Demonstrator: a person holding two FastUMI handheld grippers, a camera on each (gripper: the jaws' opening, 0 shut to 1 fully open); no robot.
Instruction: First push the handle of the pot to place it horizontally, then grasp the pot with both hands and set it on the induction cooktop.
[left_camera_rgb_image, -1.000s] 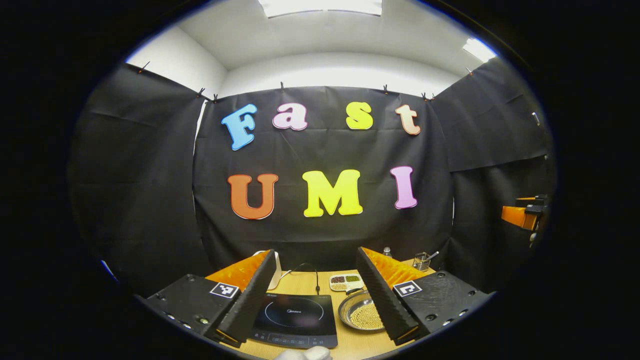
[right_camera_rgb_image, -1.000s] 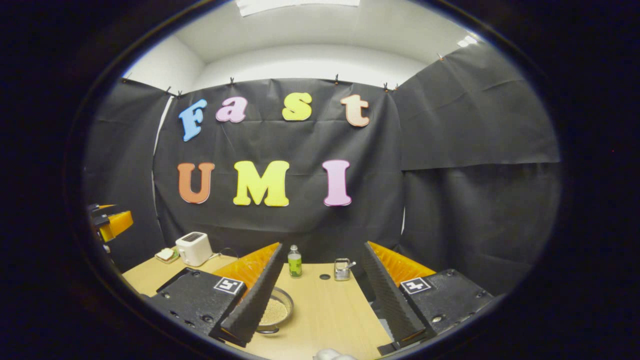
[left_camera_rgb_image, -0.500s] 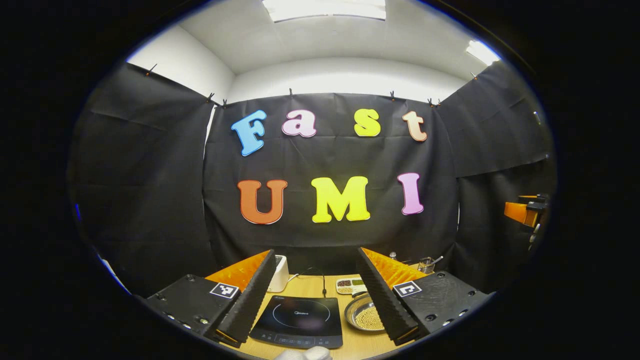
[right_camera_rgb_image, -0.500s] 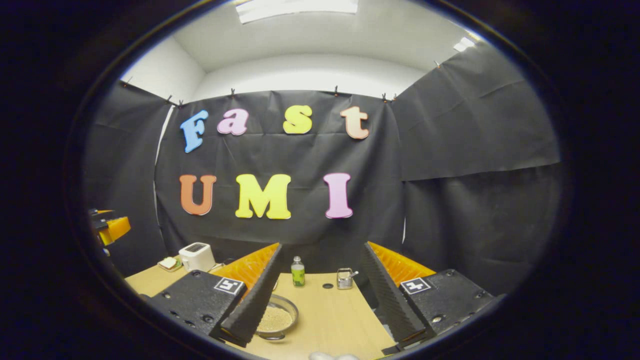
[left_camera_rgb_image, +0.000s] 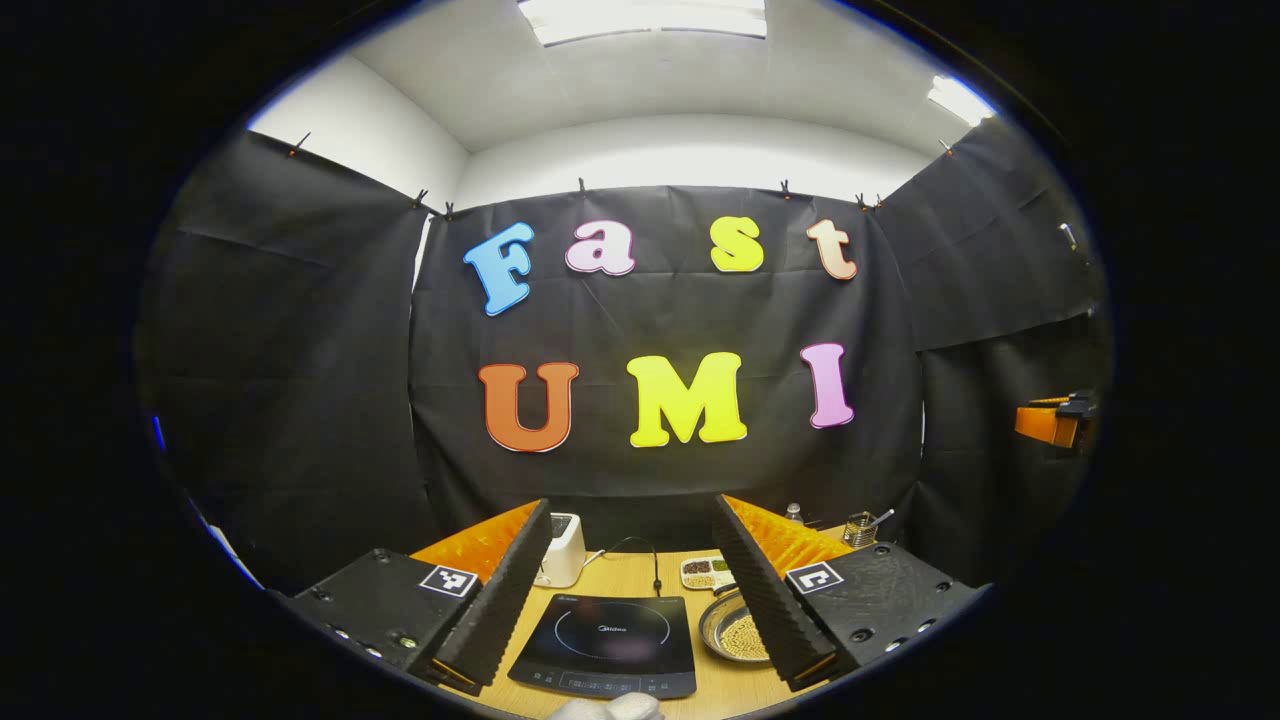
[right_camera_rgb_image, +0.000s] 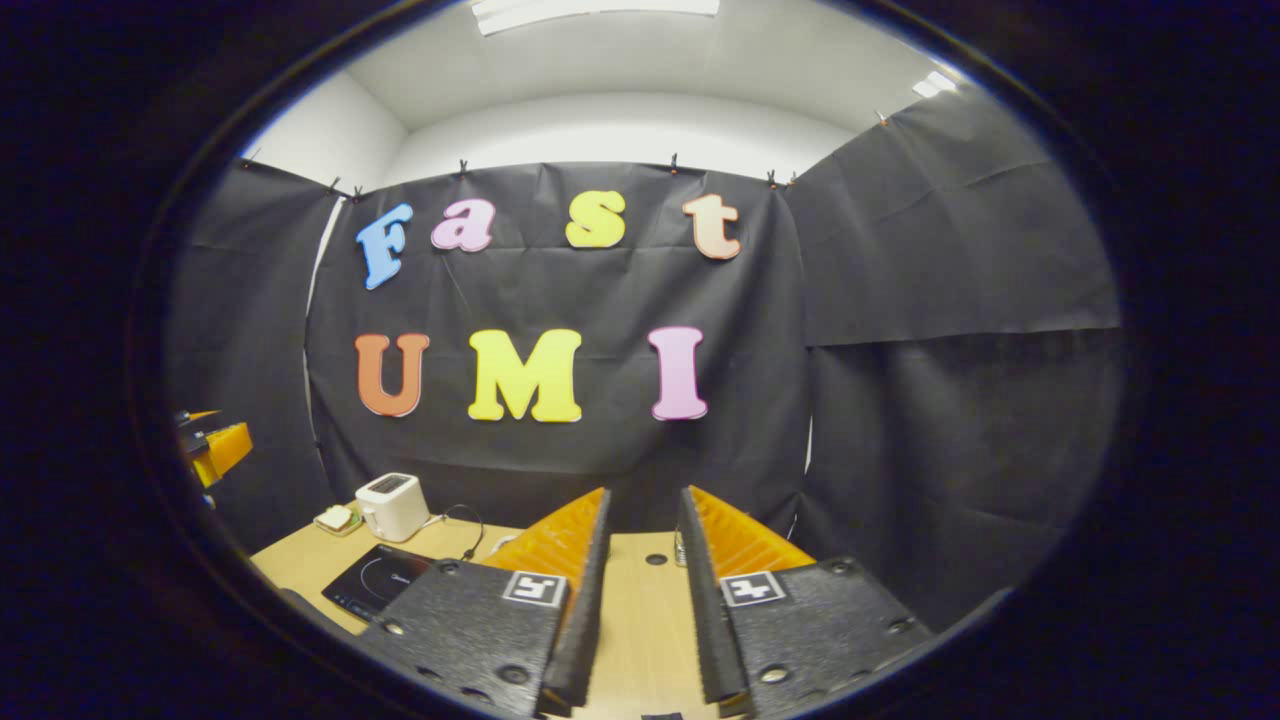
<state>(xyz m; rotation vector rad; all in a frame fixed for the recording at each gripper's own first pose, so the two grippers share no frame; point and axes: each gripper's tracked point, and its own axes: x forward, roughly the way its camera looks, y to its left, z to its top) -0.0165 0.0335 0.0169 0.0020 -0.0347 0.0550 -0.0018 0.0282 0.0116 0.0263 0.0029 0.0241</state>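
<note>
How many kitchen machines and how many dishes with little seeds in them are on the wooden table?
Kitchen machines: 2, the white boxy toaster and the flat black induction cooktop.
Dishes with seeds: 2, the round metal pot and the small white divided tray.
Total: 4.

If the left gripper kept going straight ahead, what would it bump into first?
Probably the cooktop: it lies on the table right between the open left gripper fingers. If the gripper passes above it, the toaster or the wall comes next; depth is unclear.

Wooden table (left_camera_rgb_image: 620, 575): cooktop (left_camera_rgb_image: 607, 643), pot (left_camera_rgb_image: 737, 631), toaster (left_camera_rgb_image: 563, 549)
</note>
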